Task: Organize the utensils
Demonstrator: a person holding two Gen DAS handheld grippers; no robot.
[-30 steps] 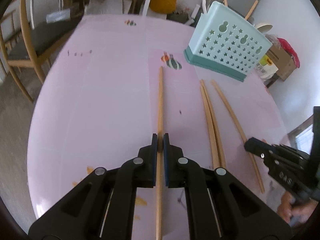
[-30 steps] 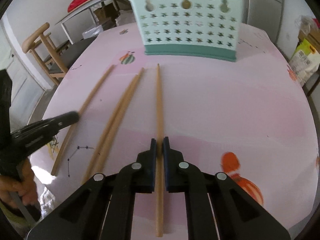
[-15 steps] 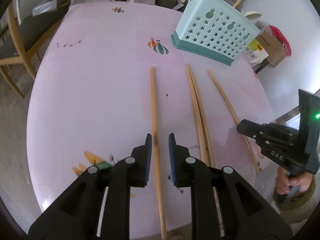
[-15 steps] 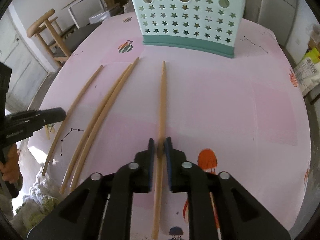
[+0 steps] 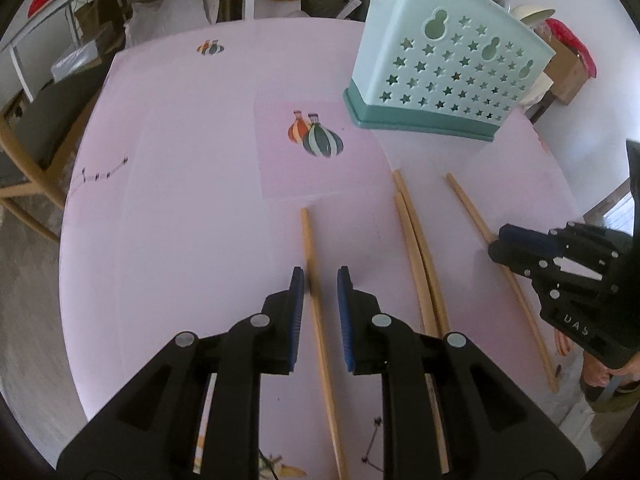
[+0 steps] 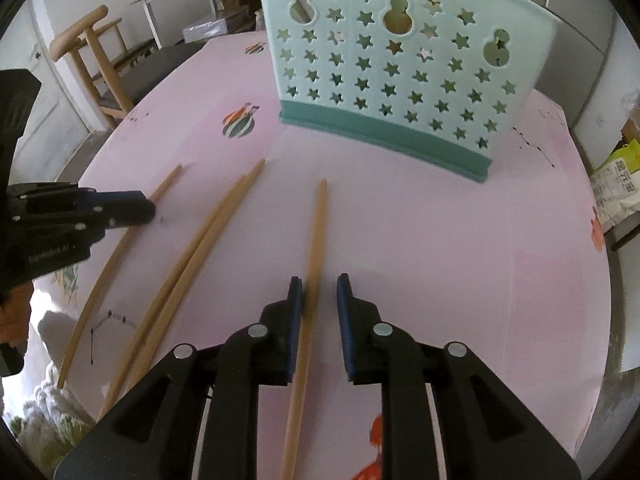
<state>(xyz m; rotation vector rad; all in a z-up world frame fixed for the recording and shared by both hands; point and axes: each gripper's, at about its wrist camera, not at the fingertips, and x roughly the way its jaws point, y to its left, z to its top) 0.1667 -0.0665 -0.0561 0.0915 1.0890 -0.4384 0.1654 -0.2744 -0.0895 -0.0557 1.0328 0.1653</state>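
Observation:
Four wooden chopsticks lie on the pink tablecloth [image 5: 180, 200] in front of a mint-green star-holed utensil caddy [image 5: 448, 72]. My left gripper [image 5: 320, 280] is open over the leftmost chopstick [image 5: 316, 312], which lies loose between the pads. My right gripper [image 6: 320, 292] is open too. The rightmost chopstick [image 6: 316, 232] rests between its pads, close against the left one. A touching pair of chopsticks [image 6: 208, 240] lies between the two. Each view shows the other gripper at its edge: the right gripper [image 5: 504, 240] and the left gripper [image 6: 136, 208]. The caddy [image 6: 400, 68] stands upright just ahead.
A wooden chair [image 6: 88, 40] stands beyond the table's left side. Boxes and clutter [image 5: 568, 72] sit behind the caddy, and a printed bag [image 6: 616, 184] lies past the right edge. The person's hand [image 5: 600, 376] grips the right tool near the table's front edge.
Both grippers were shut on their chopsticks and have opened, leaving the sticks on the cloth. Both have moved closer to the caddy and rolled a little.

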